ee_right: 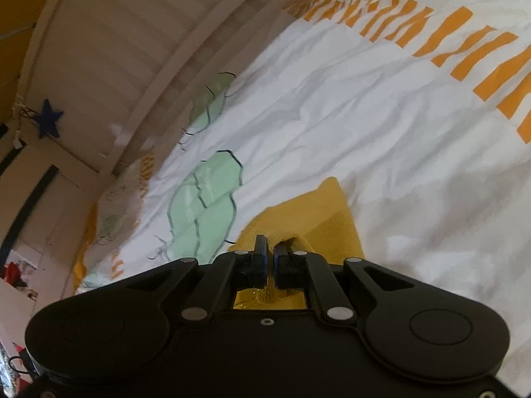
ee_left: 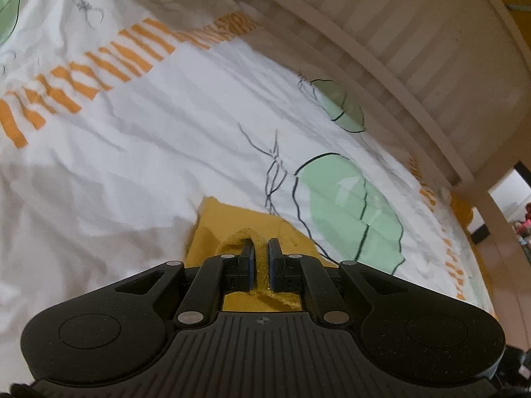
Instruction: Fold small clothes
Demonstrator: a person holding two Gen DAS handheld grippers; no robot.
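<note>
A small mustard-yellow knit garment (ee_left: pixel 229 225) lies on a white bed sheet with green and orange prints. My left gripper (ee_left: pixel 261 243) is shut on an edge of the garment, with a fold of knit pinched between its pads. In the right wrist view the same yellow garment (ee_right: pixel 318 212) shows below my right gripper (ee_right: pixel 270 248), which is shut on another edge of it. Most of the garment is hidden under the gripper bodies in both views.
The bed sheet (ee_left: pixel 149 139) is wrinkled, with an orange band (ee_left: pixel 99 66) and green leaf shapes (ee_left: pixel 348 209). A pale slatted headboard or rail (ee_left: pixel 415 49) borders the bed; it also shows in the right wrist view (ee_right: pixel 109 49) with a blue star (ee_right: pixel 48 117) beside it.
</note>
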